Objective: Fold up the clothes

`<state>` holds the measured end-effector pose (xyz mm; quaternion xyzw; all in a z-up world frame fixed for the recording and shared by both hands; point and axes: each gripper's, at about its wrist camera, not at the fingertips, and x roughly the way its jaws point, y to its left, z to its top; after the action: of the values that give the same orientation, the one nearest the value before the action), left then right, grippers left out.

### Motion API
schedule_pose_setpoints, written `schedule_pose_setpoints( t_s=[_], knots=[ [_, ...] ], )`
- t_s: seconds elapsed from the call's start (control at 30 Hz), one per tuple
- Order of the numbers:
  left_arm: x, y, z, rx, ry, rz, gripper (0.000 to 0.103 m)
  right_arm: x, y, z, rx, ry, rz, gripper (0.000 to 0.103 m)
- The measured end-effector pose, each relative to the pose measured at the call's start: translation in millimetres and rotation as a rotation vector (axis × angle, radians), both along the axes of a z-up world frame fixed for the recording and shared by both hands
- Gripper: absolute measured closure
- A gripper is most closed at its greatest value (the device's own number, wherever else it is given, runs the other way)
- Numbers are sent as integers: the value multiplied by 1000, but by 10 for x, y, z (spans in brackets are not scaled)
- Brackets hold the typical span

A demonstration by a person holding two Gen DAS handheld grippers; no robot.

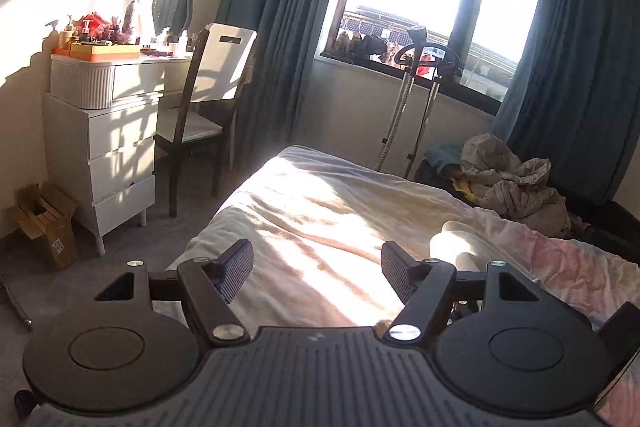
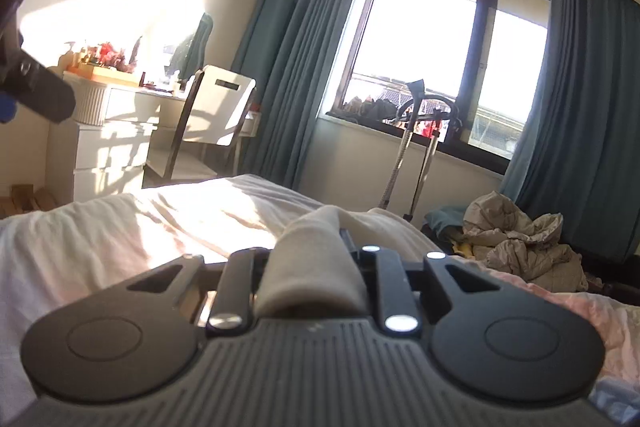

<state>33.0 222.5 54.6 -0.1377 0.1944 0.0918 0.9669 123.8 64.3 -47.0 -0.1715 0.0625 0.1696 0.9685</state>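
Observation:
A cream garment (image 2: 308,259) is bunched between my right gripper's fingers; the right gripper (image 2: 310,247) is shut on it, low over the bed (image 2: 80,247). The cloth covers the fingertips. In the left wrist view the same cream garment (image 1: 452,239) lies as a rounded fold on the bed, just right of my left gripper (image 1: 318,267). The left gripper is open and empty, its ribbed pads (image 1: 238,269) wide apart above the sunlit sheet (image 1: 320,211). The left gripper's body shows at the left edge of the right wrist view (image 2: 36,87).
A pile of crumpled grey clothes (image 1: 516,183) lies at the bed's far right, by the teal curtain (image 1: 580,67). A white dresser (image 1: 108,139) with clutter and a chair (image 1: 204,107) stand left. A garment steamer stand (image 1: 416,87) is by the window. A cardboard box (image 1: 44,223) sits on the floor.

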Motion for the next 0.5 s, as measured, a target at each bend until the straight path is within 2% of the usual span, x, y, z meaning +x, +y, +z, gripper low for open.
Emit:
schedule_pose_setpoints(
  t_s=[0.07, 0.17, 0.27, 0.37, 0.5],
  knots=[
    [-17, 95, -49, -29, 6, 14, 29, -43, 142, -162, -50, 6, 16, 80],
    [-10, 130, -139, -78, 9, 16, 29, -108, 126, -173, -59, -4, 39, 78],
    [15, 44, -201, -148, 7, 6, 29, -182, 49, -103, -56, 19, 100, 66],
    [19, -136, -231, -183, -4, -14, 26, -385, -44, -23, -80, 39, 230, 39],
    [4, -471, -294, -195, -3, -49, 23, -692, -395, 152, -139, 38, 357, 38]
  ],
)
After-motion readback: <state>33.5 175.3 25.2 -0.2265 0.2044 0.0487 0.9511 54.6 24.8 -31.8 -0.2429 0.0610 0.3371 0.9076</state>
